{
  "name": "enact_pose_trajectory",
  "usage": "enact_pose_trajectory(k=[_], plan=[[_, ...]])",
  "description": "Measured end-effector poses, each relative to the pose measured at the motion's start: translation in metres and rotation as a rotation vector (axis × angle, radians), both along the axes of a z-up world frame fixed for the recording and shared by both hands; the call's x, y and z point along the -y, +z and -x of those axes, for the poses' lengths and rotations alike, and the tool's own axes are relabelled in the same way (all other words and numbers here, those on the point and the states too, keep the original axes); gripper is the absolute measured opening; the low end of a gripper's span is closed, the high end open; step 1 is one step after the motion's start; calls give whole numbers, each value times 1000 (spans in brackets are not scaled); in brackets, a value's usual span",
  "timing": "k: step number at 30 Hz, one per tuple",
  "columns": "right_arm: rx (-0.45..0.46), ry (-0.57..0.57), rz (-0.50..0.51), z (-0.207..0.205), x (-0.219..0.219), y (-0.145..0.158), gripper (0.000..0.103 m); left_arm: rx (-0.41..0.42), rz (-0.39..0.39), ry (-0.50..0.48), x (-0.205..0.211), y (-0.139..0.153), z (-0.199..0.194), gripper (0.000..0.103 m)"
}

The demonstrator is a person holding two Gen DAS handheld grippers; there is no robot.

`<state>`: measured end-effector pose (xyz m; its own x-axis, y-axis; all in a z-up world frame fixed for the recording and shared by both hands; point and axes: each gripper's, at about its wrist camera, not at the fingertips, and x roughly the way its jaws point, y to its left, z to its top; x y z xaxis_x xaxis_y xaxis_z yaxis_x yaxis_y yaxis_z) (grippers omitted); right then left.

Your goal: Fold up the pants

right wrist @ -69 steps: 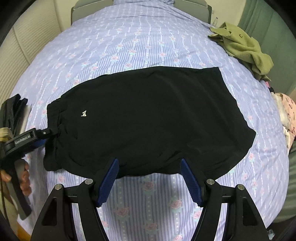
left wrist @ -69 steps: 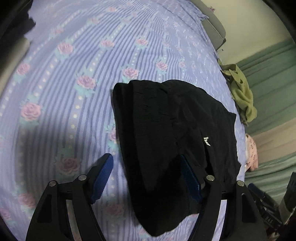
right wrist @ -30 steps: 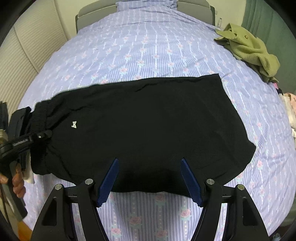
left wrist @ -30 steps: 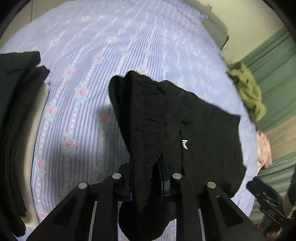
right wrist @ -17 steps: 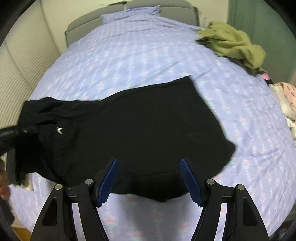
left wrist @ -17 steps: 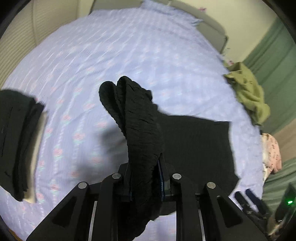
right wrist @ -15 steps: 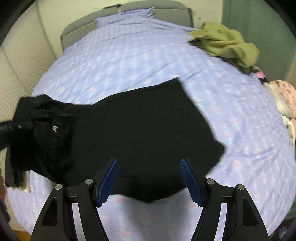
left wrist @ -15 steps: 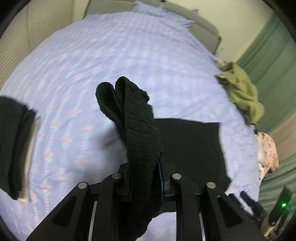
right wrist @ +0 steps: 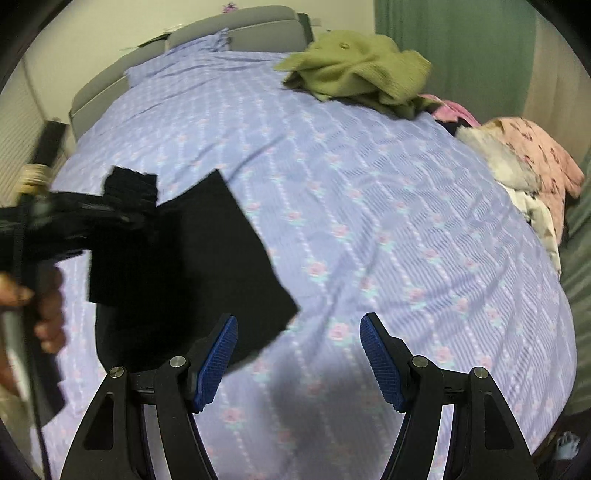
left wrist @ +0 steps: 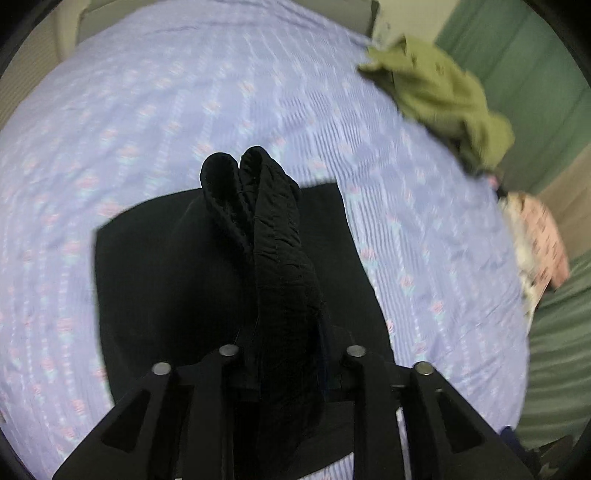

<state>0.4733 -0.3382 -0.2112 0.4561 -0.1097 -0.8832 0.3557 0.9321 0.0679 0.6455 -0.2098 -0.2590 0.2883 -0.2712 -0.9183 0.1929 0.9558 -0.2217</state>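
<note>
The black pants (left wrist: 166, 277) lie on the lilac flowered bed sheet (left wrist: 221, 92), doubled over on themselves. My left gripper (left wrist: 288, 332) has the bunched elastic waistband (left wrist: 266, 206) standing up between its fingers, above the lower layer. Its jaws are opening, with the cloth still filling the gap. In the right wrist view the same gripper (right wrist: 74, 221) comes in from the left with a hand (right wrist: 48, 314) on its handle, over the pants (right wrist: 207, 266). My right gripper (right wrist: 297, 332) stands open above bare sheet, its left finger beside the pants' hem corner.
A crumpled green garment (right wrist: 354, 70) lies at the far right of the bed near the grey headboard (right wrist: 221, 33). A pink patterned garment (right wrist: 528, 155) and white cloth sit on the right edge. Green curtains hang behind.
My left gripper has carried the waistband across over the pants, doubling them. The right gripper has slid rightwards off the cloth onto bare sheet. The dark folded stack has left the left view.
</note>
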Motion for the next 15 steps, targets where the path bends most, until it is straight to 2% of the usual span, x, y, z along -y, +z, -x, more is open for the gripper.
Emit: enact_pose_trajectory(k=[1, 2, 4, 5, 7, 8, 9, 11, 15], plan=[[-5, -12, -2, 1, 7, -2, 69, -12, -24, -16, 9, -8, -1, 35], [-9, -20, -6, 1, 12, -4, 69, -17, -31, -22, 12, -11, -1, 46], [-10, -31, -22, 2, 22, -6, 69, -24, -1, -22, 10, -8, 2, 63], [-6, -32, -28, 2, 25, -5, 69, -10, 20, -11, 6, 1, 6, 65], [11, -19, -42, 1, 28, -4, 69, 57, 40, -6, -6, 27, 17, 77], [17, -12, -41, 0, 28, -3, 69, 88, 31, -1, -12, 35, 22, 87], [29, 5, -48, -2, 28, -2, 69, 131, 2, 21, -24, 46, 31, 88], [48, 42, -77, -9, 24, -3, 69, 151, -34, 46, -44, 53, 42, 88], [72, 153, -155, -37, 17, -15, 69, 108, -107, 104, -86, 39, 56, 88]])
